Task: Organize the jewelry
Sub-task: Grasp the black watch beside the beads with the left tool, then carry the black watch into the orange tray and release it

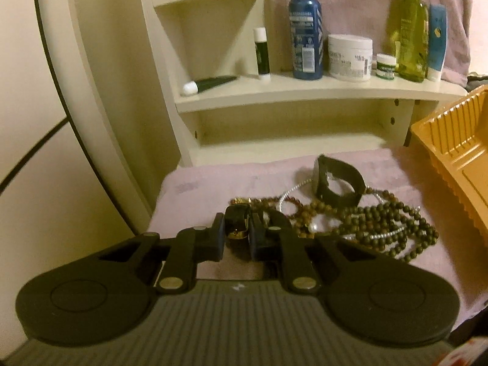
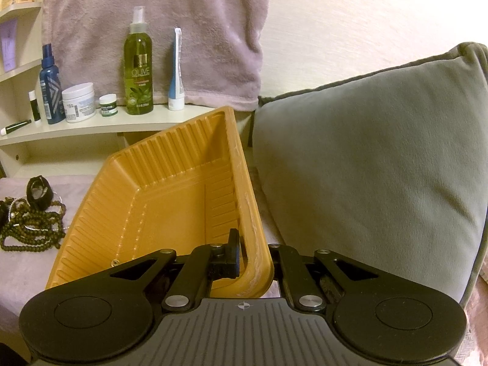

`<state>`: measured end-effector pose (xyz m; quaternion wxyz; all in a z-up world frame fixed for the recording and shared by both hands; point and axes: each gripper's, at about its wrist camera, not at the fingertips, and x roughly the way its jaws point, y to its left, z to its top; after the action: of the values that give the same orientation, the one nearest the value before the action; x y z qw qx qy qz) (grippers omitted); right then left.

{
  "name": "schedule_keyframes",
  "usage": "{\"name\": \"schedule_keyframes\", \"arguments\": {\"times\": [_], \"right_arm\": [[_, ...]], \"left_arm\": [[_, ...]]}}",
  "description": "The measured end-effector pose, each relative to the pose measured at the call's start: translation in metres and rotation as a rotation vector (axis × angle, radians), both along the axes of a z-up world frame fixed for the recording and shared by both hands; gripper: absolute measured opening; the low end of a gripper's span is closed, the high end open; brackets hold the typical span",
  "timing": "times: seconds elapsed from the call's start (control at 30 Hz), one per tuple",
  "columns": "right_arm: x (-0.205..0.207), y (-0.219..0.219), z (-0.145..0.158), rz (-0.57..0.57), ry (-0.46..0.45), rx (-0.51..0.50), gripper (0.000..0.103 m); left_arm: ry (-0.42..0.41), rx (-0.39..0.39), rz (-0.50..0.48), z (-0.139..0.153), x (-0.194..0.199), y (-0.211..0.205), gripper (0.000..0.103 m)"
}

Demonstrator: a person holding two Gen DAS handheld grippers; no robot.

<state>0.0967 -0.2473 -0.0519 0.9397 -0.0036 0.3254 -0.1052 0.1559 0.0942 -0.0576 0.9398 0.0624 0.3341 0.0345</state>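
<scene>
The left hand-held gripper (image 1: 237, 234) had clamped a black-and-gold ring (image 1: 237, 224) standing on edge above the pink towel (image 1: 198, 189), beside the bead pile (image 1: 366, 222). The right hand-held gripper (image 2: 247, 251) pinched the orange tray (image 2: 170, 189) by its rim, tilted, long axis running away toward the shelf (image 2: 91, 126).

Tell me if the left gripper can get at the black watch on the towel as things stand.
Probably not yet: the left gripper is shut on a black-and-gold piece, so its fingers are occupied. Otherwise the black watch sits exposed atop the beaded necklaces, nothing over it.
</scene>
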Motion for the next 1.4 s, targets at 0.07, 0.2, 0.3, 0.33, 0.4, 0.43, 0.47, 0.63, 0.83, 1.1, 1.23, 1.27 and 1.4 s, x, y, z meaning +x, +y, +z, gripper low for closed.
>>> {"name": "schedule_keyframes", "arguments": {"times": [0.07, 0.2, 0.3, 0.33, 0.4, 0.43, 0.47, 0.63, 0.83, 1.1, 1.23, 1.27, 1.4], "right_arm": [[0.0, 0.0, 0.0, 0.0, -0.001, 0.001, 0.006], [0.0, 0.0, 0.0, 0.0, -0.001, 0.001, 0.006], [0.0, 0.0, 0.001, 0.001, -0.002, 0.002, 0.006], [0.0, 0.0, 0.002, 0.001, -0.003, 0.003, 0.006], [0.001, 0.0, 0.002, 0.001, -0.005, 0.005, 0.006], [0.001, 0.0, 0.002, 0.0, -0.005, 0.007, 0.006], [0.001, 0.0, 0.001, -0.001, -0.006, 0.008, 0.006], [0.0, 0.0, 0.001, -0.001, -0.008, 0.012, 0.006], [-0.001, 0.0, 0.001, -0.001, -0.014, 0.014, 0.006], [-0.001, 0.002, 0.002, 0.001, -0.019, 0.018, 0.006], [-0.001, 0.002, 0.002, 0.005, -0.021, 0.019, 0.006], [-0.001, 0.002, 0.002, 0.005, -0.021, 0.021, 0.006], [-0.001, 0.002, 0.001, 0.009, -0.018, 0.026, 0.005]], "left_arm": [[-0.011, -0.002, -0.002, 0.006, 0.002, 0.002, 0.014], [-0.031, 0.001, -0.011, 0.017, 0.005, 0.004, 0.014], [-0.05, 0.003, -0.017, 0.026, 0.005, 0.004, 0.014], [-0.056, 0.002, -0.021, 0.029, 0.005, 0.004, 0.014], [-0.067, -0.003, -0.029, 0.035, 0.005, 0.001, 0.014], [-0.07, -0.001, -0.037, 0.038, 0.005, -0.001, 0.014], [-0.072, 0.001, -0.047, 0.041, 0.005, -0.005, 0.014], [-0.077, -0.015, -0.117, 0.05, 0.004, -0.032, 0.014], [-0.069, -0.08, -0.248, 0.051, 0.003, -0.083, 0.014], [-0.047, -0.153, -0.423, 0.045, -0.003, -0.16, 0.014], [-0.033, -0.164, -0.481, 0.038, -0.002, -0.186, 0.014], [-0.025, -0.163, -0.491, 0.035, -0.001, -0.191, 0.014], [0.003, -0.159, -0.515, 0.024, 0.002, -0.204, 0.014]]}}
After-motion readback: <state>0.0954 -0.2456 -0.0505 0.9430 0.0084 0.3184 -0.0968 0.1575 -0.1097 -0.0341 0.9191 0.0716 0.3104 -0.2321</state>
